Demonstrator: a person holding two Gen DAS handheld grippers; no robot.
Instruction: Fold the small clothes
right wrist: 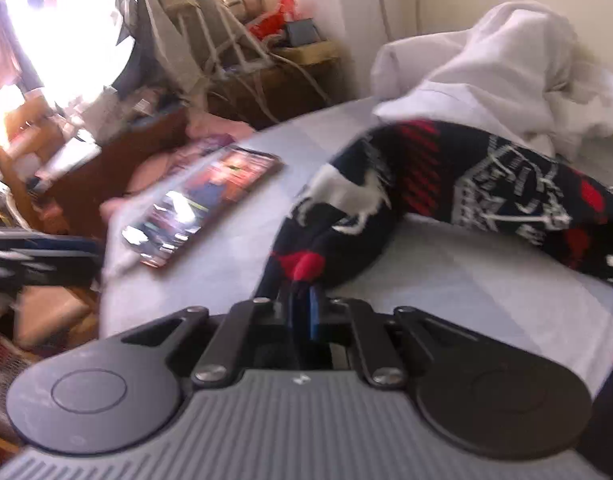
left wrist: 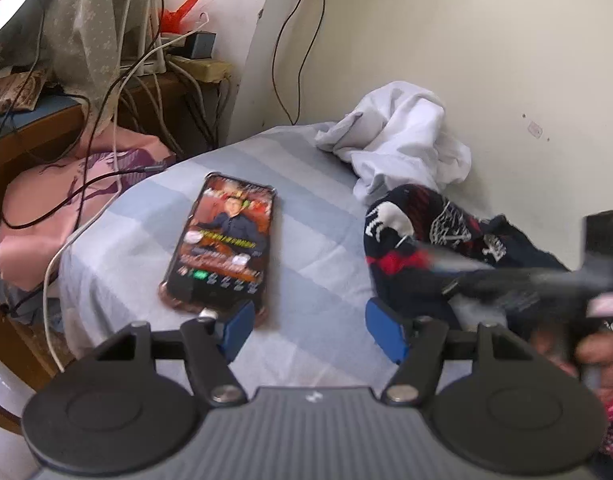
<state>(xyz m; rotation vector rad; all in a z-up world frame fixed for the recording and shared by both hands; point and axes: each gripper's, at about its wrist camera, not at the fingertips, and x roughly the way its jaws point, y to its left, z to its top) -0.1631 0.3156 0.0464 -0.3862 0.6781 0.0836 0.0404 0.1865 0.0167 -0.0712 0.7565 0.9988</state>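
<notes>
A dark navy garment [right wrist: 466, 184] with red and white patterns lies stretched across the light blue checked bedsheet [right wrist: 446, 280]. My right gripper [right wrist: 302, 312] is shut on the garment's near end, where a red patch sits just above the pads. In the left wrist view the same garment [left wrist: 418, 232] lies bunched at the right, and the right gripper's blurred body [left wrist: 546, 280] crosses over it. My left gripper [left wrist: 312, 332] stands open over bare sheet [left wrist: 314, 264], nothing between its blue pads [left wrist: 238, 330]. A crumpled white garment [left wrist: 402, 136] lies behind, against the wall.
A phone [left wrist: 222, 240] with a lit screen lies on the sheet left of the garments, a white cable [left wrist: 66, 248] plugged into it. Pink cloth [left wrist: 46, 208] and a wooden desk [left wrist: 34, 132] with tangled cables stand beyond the bed's left edge. A wall [left wrist: 506, 60] bounds the right.
</notes>
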